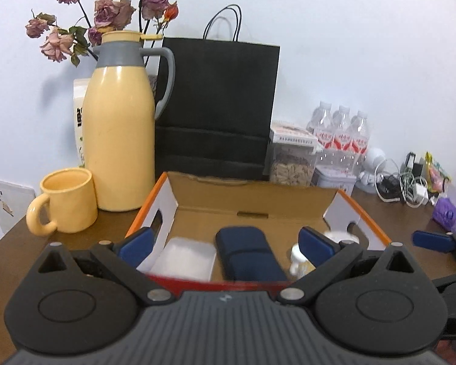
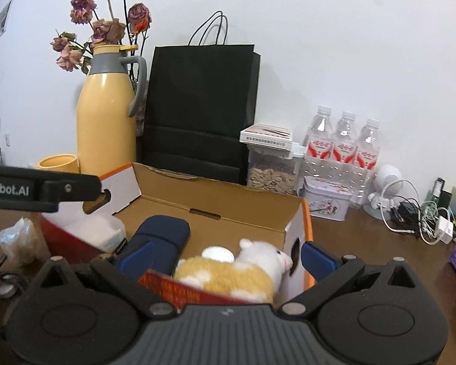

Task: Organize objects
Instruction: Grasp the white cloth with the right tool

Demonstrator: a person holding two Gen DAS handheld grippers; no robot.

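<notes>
The cardboard box (image 2: 215,210) sits mid-desk (image 2: 364,237), already holding a navy case (image 1: 246,252), a white packet (image 1: 184,257) and a plush toy (image 2: 228,273). Packing looks nearly done; a crumpled bag (image 2: 21,240) outside, toward the desk's left edge, seems next. Left claw (image 1: 228,243) and right claw (image 2: 228,257) hover level at the box's near wall, both wide open and empty.

- Three water bottles (image 2: 345,146)
- One cardboard box (image 2: 215,200)
- One thermos (image 1: 118,127)
- One mug (image 1: 65,200)
- One black bag (image 1: 215,109)
- One plush toy (image 2: 234,273)
- Two grippers (image 1: 225,243) (image 2: 225,257)
</notes>
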